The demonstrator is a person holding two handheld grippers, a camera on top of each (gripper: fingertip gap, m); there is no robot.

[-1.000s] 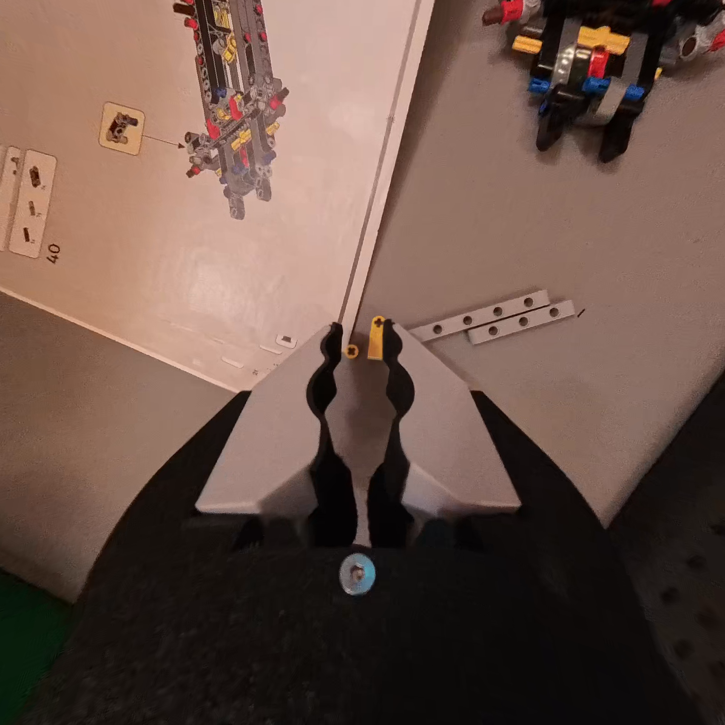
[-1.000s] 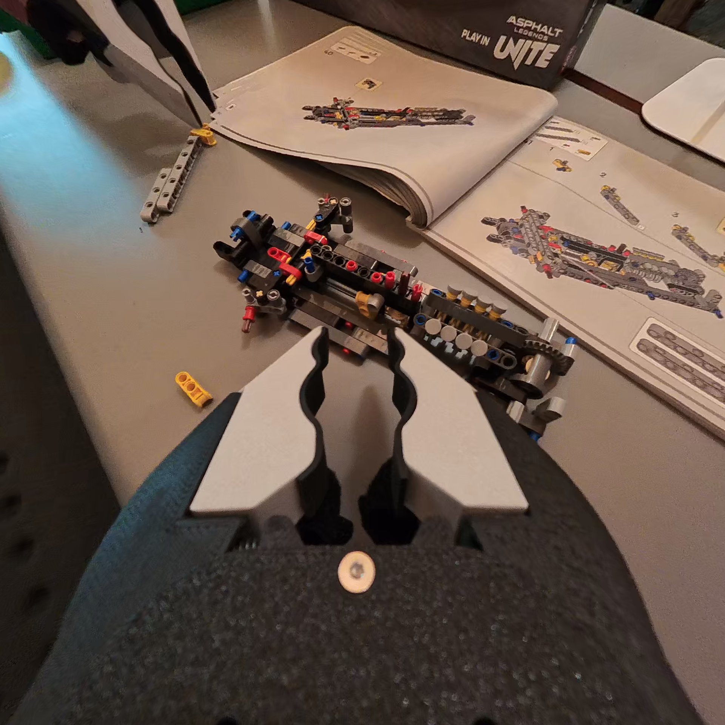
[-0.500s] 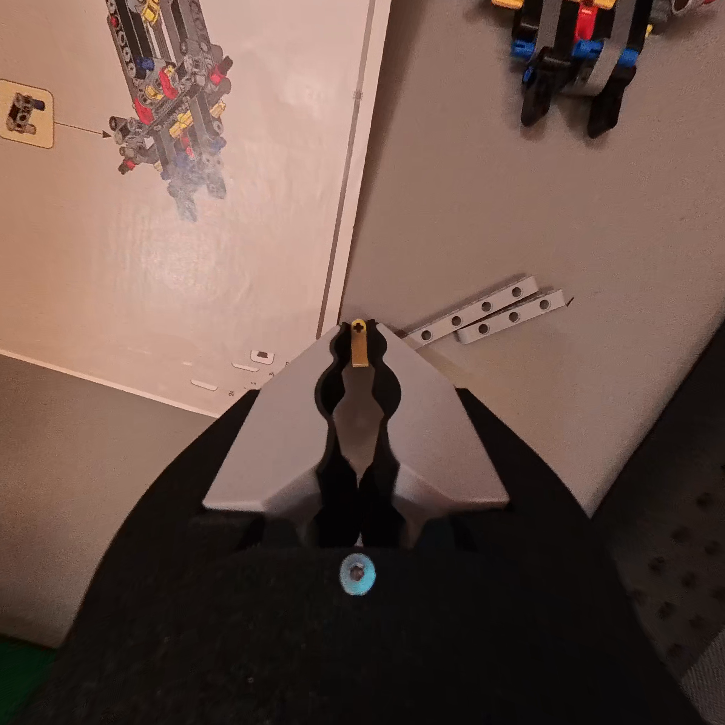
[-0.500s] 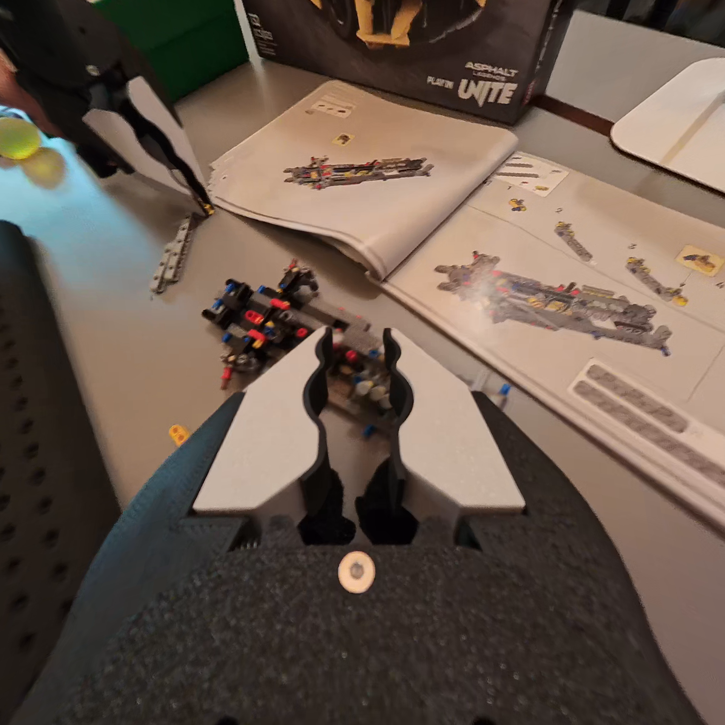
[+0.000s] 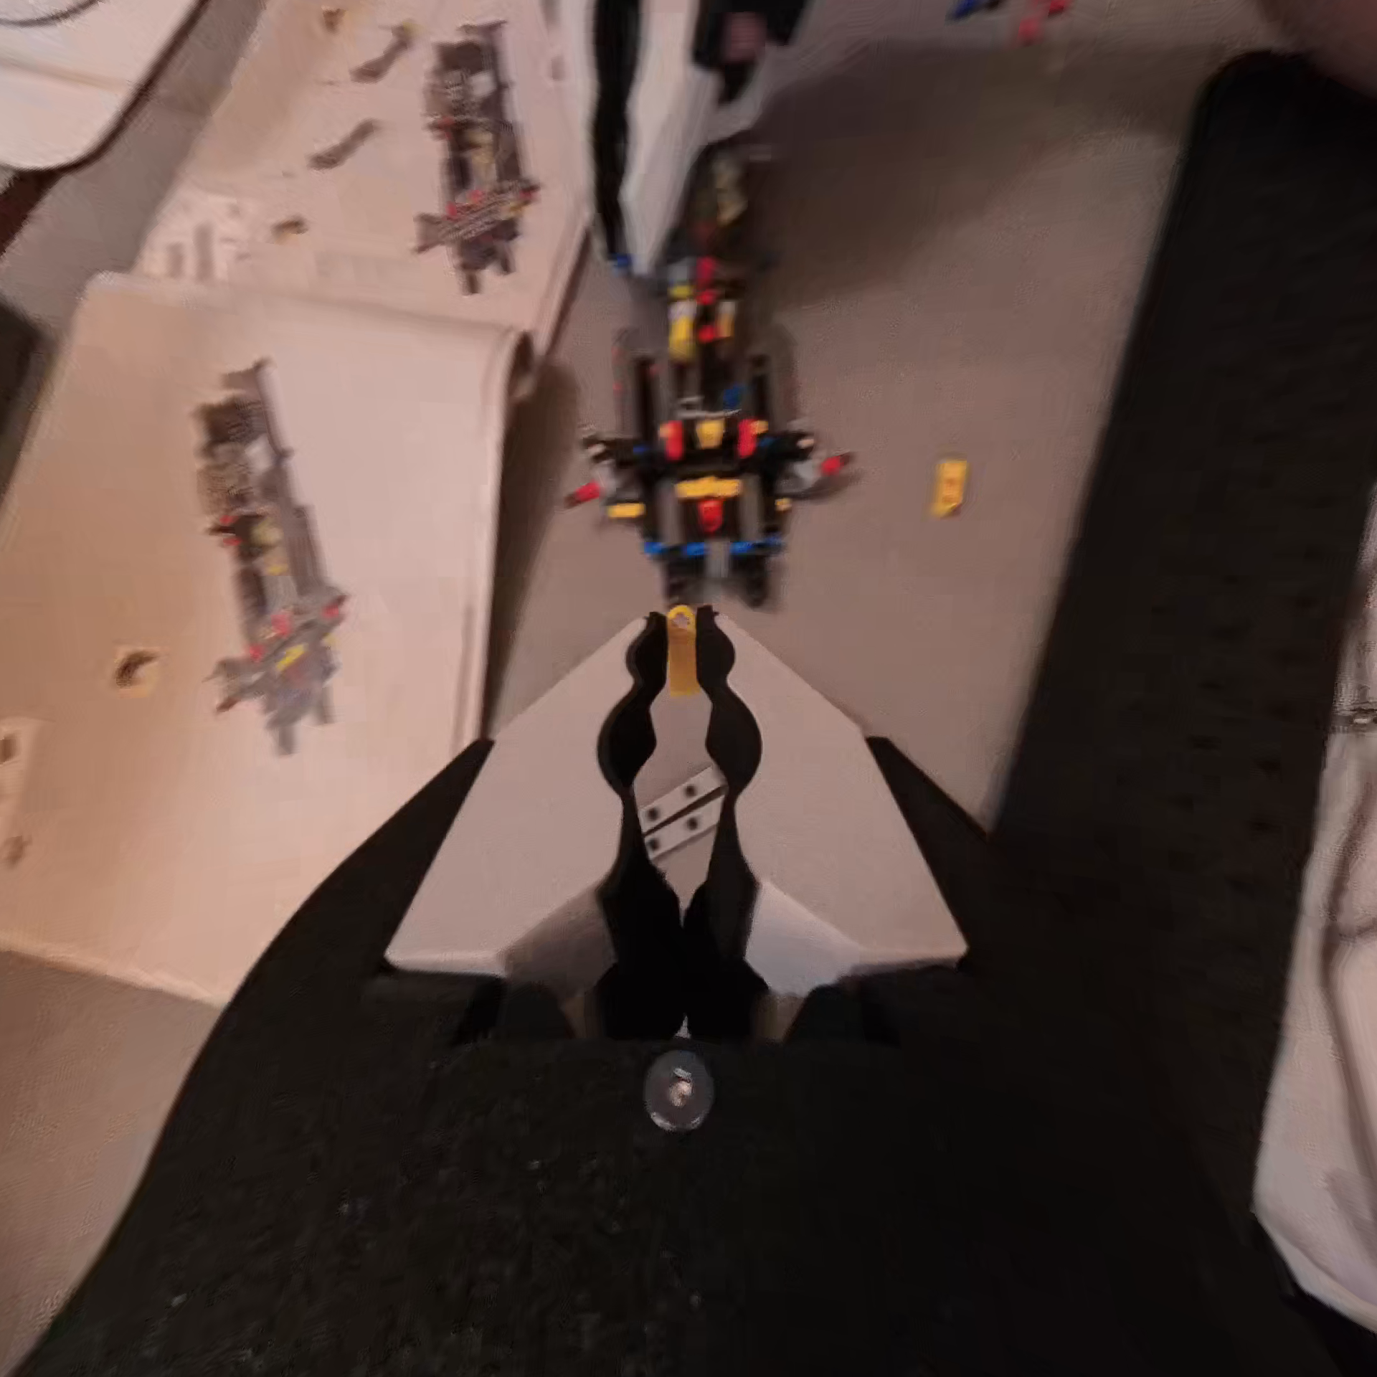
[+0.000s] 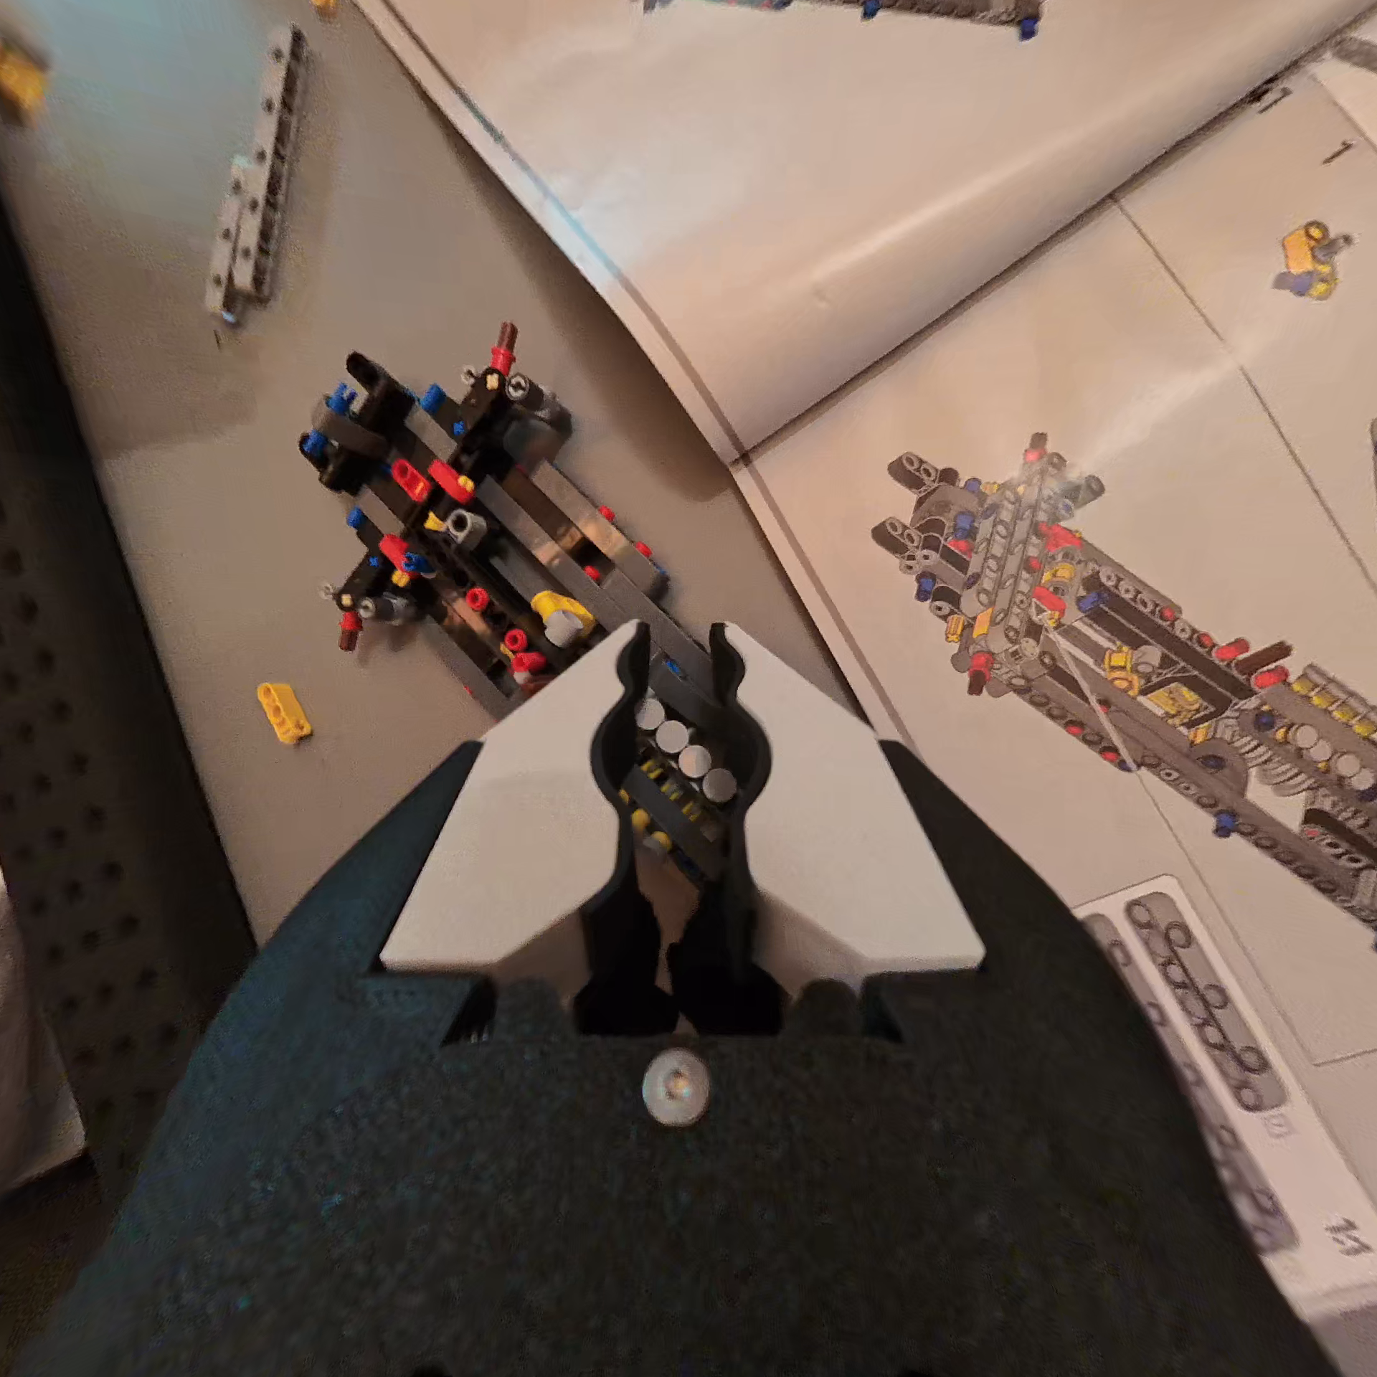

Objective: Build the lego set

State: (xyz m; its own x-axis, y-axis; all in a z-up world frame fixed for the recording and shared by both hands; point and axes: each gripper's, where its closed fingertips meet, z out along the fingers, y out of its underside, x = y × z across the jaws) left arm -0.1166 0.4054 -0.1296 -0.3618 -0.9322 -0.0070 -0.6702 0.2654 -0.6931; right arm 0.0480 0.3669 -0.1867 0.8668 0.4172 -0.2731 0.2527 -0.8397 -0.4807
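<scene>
A small yellow piece (image 5: 682, 659) is pinched upright between the tips of the left claw (image 5: 682, 618), which is raised above the grey desk (image 5: 931, 261). Just beyond those tips, the half-built model (image 5: 704, 477) of black, grey, red, blue and yellow parts is seen lying on the desk, beside the edge of the open instruction booklet (image 5: 313, 521). Through the gap lower between the left claw's jaws, two grey strips with holes (image 5: 682, 808) are seen on the desk below. A second yellow piece (image 5: 948, 488) lies loose between the model and the desk's dark perforated edge (image 5: 1192, 521).

The right claw (image 6: 676, 641) is held over the model (image 6: 462, 514) with its jaws parted and nothing pinched; a row of round grey pegs (image 6: 685, 749) on the model's near end shows in the gap between them. Whether the jaws touch the model cannot be told. In this view the loose yellow piece (image 6: 283, 713) lies near the desk's perforated edge (image 6: 67, 670), the two grey strips (image 6: 257, 179) lie side by side farther off, and the booklet (image 6: 969, 298) is spread along the model's other side.
</scene>
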